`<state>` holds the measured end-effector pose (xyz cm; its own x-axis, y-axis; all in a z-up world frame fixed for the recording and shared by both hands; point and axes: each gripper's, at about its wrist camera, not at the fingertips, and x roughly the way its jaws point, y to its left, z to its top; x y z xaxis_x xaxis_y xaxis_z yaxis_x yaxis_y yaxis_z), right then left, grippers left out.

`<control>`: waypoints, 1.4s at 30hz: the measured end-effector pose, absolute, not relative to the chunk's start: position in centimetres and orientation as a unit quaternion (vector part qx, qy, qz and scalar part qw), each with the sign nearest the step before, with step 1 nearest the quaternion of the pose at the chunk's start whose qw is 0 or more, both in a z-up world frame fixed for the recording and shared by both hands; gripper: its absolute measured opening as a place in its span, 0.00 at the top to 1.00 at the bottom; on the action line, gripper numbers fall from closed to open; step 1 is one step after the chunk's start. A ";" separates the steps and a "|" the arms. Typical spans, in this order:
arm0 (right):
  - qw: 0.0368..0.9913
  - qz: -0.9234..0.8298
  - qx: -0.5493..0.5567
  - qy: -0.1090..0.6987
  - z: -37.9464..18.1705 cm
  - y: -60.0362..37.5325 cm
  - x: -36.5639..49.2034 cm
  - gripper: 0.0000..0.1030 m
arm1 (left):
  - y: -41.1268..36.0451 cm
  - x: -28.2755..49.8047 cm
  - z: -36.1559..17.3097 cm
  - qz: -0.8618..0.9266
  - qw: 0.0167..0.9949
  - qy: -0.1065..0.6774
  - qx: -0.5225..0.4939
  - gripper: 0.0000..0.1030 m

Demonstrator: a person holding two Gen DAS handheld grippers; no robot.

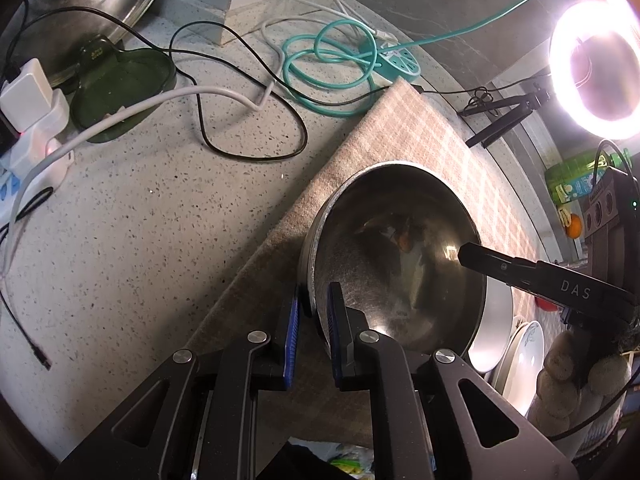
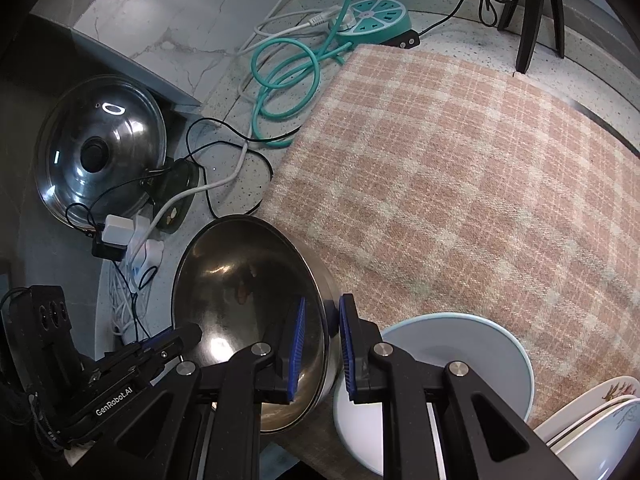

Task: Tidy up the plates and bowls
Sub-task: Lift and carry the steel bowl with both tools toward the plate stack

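Note:
A steel bowl (image 1: pixel 396 256) is held tilted over the edge of a pink plaid cloth (image 1: pixel 440 140). My left gripper (image 1: pixel 314 336) is shut on the bowl's near rim, one blue pad inside and one outside. My right gripper (image 2: pixel 322 348) is shut on the opposite rim of the same bowl (image 2: pixel 240 300); it shows in the left wrist view (image 1: pixel 464 254) as a black finger on the far rim. A pale blue plate (image 2: pixel 460 360) lies on the cloth (image 2: pixel 460 180) just right of the bowl. White patterned plates (image 2: pixel 600 412) stand at the lower right.
On the speckled counter (image 1: pixel 140 240) lie black, white and teal cables (image 1: pixel 332 64), a round teal power strip (image 2: pixel 372 18), a white charger (image 1: pixel 28 92), a green glass dish (image 1: pixel 124 88) and a steel pot lid (image 2: pixel 100 148). A ring light (image 1: pixel 596 72) on a tripod (image 2: pixel 532 12) stands behind the cloth.

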<state>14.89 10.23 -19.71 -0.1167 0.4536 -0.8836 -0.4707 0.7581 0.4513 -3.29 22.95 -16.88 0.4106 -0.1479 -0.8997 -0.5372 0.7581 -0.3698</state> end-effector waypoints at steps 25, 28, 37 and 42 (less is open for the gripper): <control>0.683 0.326 0.034 0.653 -18.5 9.1 18.0 0.85 | 23.1 1.4 -14.5 0.107 0.800 0.517 -0.284 0.90; 0.686 0.320 0.040 0.653 -18.4 8.7 18.6 0.85 | 22.9 2.5 -14.1 0.103 0.806 0.515 -0.273 0.90; 0.693 0.300 0.061 0.653 -18.6 7.4 20.3 0.85 | 22.4 5.4 -13.7 0.087 0.814 0.517 -0.250 0.90; 0.700 0.290 0.074 0.649 -18.4 6.3 21.2 0.85 | 21.7 7.0 -13.9 0.074 0.814 0.522 -0.245 0.90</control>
<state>21.23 6.28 -18.36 -0.0099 0.5008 -0.8655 -0.3096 0.8215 0.4789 6.95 21.72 -13.92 0.4448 -0.1352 -0.8854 -0.3753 0.8694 -0.3213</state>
